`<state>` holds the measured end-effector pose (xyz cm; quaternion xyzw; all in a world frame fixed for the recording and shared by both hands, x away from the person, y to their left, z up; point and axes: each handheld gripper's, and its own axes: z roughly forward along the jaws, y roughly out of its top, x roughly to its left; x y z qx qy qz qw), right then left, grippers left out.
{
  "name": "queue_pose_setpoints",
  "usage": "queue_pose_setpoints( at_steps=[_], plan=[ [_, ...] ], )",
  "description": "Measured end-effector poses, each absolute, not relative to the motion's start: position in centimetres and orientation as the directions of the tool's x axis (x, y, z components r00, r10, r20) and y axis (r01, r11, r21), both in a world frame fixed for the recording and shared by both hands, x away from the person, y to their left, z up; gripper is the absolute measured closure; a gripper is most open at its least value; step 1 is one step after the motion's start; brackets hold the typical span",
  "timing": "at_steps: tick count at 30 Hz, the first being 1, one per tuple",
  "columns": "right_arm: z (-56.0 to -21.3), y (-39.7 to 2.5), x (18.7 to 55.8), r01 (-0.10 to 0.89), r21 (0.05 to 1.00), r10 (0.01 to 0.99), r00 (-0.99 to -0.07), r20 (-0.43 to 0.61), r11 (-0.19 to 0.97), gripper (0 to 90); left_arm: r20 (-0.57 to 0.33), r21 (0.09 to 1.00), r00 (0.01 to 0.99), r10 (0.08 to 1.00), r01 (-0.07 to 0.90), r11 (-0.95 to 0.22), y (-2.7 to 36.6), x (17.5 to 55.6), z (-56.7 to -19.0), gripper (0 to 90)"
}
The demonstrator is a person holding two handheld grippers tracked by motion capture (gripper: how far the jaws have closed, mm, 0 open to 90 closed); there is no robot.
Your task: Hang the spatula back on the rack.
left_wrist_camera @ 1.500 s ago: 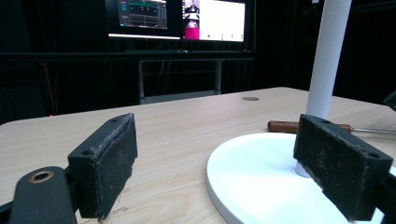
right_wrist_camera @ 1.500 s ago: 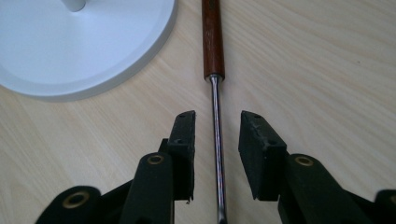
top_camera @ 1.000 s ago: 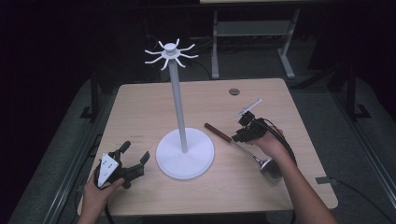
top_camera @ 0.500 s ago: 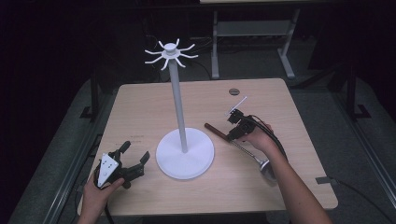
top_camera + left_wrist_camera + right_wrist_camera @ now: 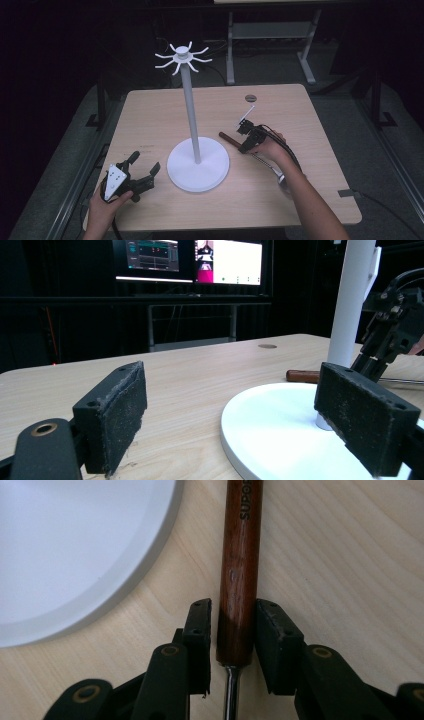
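right gripper (image 5: 234,630) jaws narrowly straddle the ladle's wooden handle (image 5: 240,570) beside the stand base (image 5: 75,555).

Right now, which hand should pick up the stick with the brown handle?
The right. The right gripper already has its jaws around the wooden handle, almost closed on it. The left gripper sits open across the white stand base, far from it.

Stand (image 5: 198,170) mid-table (image 5: 150,107); ladle (image 5: 252,152) right of it; left gripper (image 5: 134,178) left.

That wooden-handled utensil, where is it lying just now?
The utensil lies on the table right of the white stand's base, its handle between the right gripper's jaws.
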<state>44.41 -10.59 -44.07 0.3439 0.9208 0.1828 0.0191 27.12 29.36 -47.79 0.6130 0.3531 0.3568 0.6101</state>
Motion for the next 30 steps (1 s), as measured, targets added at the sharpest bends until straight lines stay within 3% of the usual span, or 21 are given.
queue_pose_setpoints(
  at_steps=[17, 30],
  plan=[
    [-44.2, -10.5, 44.4, 0.646, 0.352, 0.665, -0.742, 0.083, 0.677, 72.9, 0.008, 1.000, 0.496, 0.868, -0.003, -0.007, 29.4, 27.1, -47.8, 13.0],
    [-41.5, -12.4, 43.6, 0.625, 0.486, 0.664, -0.739, 0.115, 0.611, 72.9, 0.005, 1.000, 0.496, 0.868, -0.003, -0.005, 29.3, 27.1, -47.8, 13.0]
  ],
)
